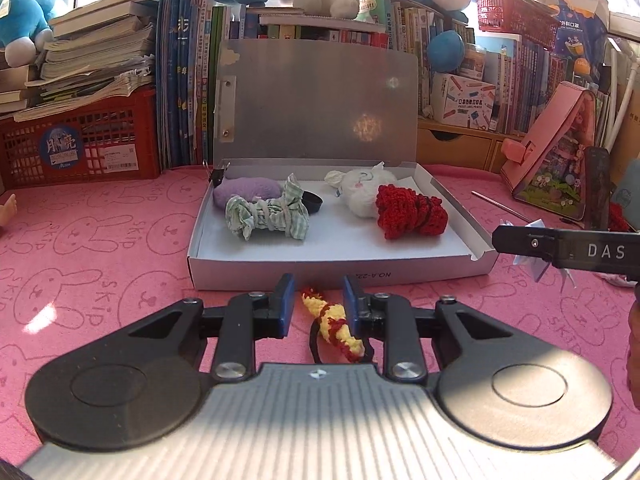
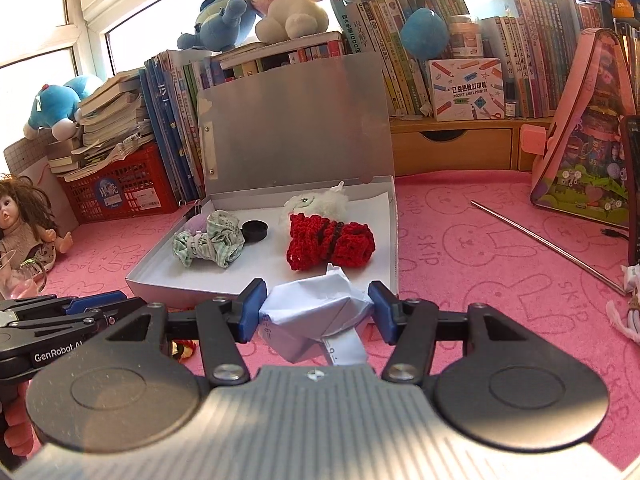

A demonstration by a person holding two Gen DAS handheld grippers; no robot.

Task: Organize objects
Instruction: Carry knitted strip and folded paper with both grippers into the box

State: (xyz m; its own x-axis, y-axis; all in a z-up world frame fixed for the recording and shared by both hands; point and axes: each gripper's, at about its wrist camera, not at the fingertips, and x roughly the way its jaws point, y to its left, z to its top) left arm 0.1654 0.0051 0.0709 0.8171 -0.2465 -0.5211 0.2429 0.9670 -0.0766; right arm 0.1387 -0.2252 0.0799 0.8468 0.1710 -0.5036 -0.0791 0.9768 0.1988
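An open white box (image 1: 332, 270) (image 2: 256, 291) lies on the pink mat with its lid up. In it are a purple bundle (image 1: 244, 191), a green checked cloth bundle (image 1: 266, 216) (image 2: 208, 242), a black cap (image 1: 314, 201) (image 2: 255, 230), a white plush (image 1: 360, 188) (image 2: 316, 202) and a red crocheted piece (image 1: 412, 210) (image 2: 330, 244). My left gripper (image 1: 318, 300) is open around a yellow and red crocheted piece (image 1: 334, 324) on the mat in front of the box. My right gripper (image 2: 316, 310) is shut on a folded white paper piece (image 2: 314, 316) near the box's front right corner.
Books, red crates (image 1: 80, 148) and plush toys line the back. A doll (image 2: 24, 228) sits at the left. A pink toy house (image 2: 588, 160) and a metal rod (image 2: 548, 242) are on the right. The right gripper shows at the right edge of the left wrist view (image 1: 568, 246).
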